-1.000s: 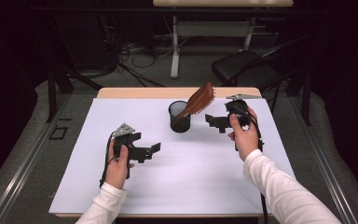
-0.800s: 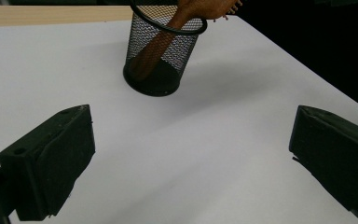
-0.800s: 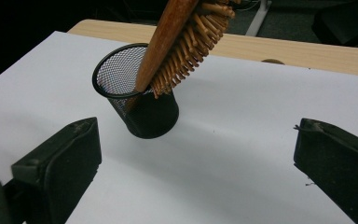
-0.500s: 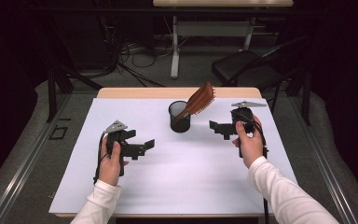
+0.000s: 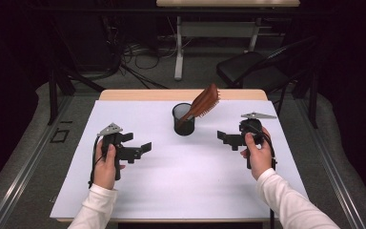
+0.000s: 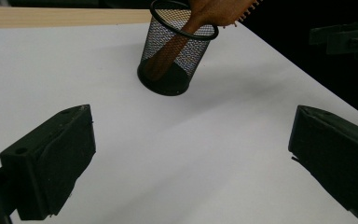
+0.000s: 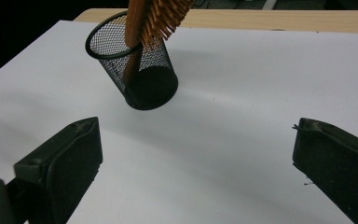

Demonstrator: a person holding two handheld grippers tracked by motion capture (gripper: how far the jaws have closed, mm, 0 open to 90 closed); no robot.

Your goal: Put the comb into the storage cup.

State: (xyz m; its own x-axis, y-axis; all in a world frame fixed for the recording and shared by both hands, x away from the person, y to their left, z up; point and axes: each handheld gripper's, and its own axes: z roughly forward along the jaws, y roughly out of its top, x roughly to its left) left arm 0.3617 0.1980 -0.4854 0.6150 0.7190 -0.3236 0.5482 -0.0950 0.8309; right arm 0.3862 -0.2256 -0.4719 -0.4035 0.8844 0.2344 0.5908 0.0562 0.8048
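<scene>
While the brown hairbrush (image 5: 203,102) stands handle-down in the black mesh cup (image 5: 184,120) at the back middle of the white worktop (image 5: 181,181), its bristly head leans up toward the right. The right tool (image 5: 225,137) looks a bit nearer than the left tool (image 5: 142,148). Both are spread wide and hold nothing.

White-covered table (image 5: 181,191); black mesh cup (image 5: 184,120) upright on it

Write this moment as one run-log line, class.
left gripper: open, empty | right gripper: open, empty | hairbrush: handle-down in mesh cup
</scene>
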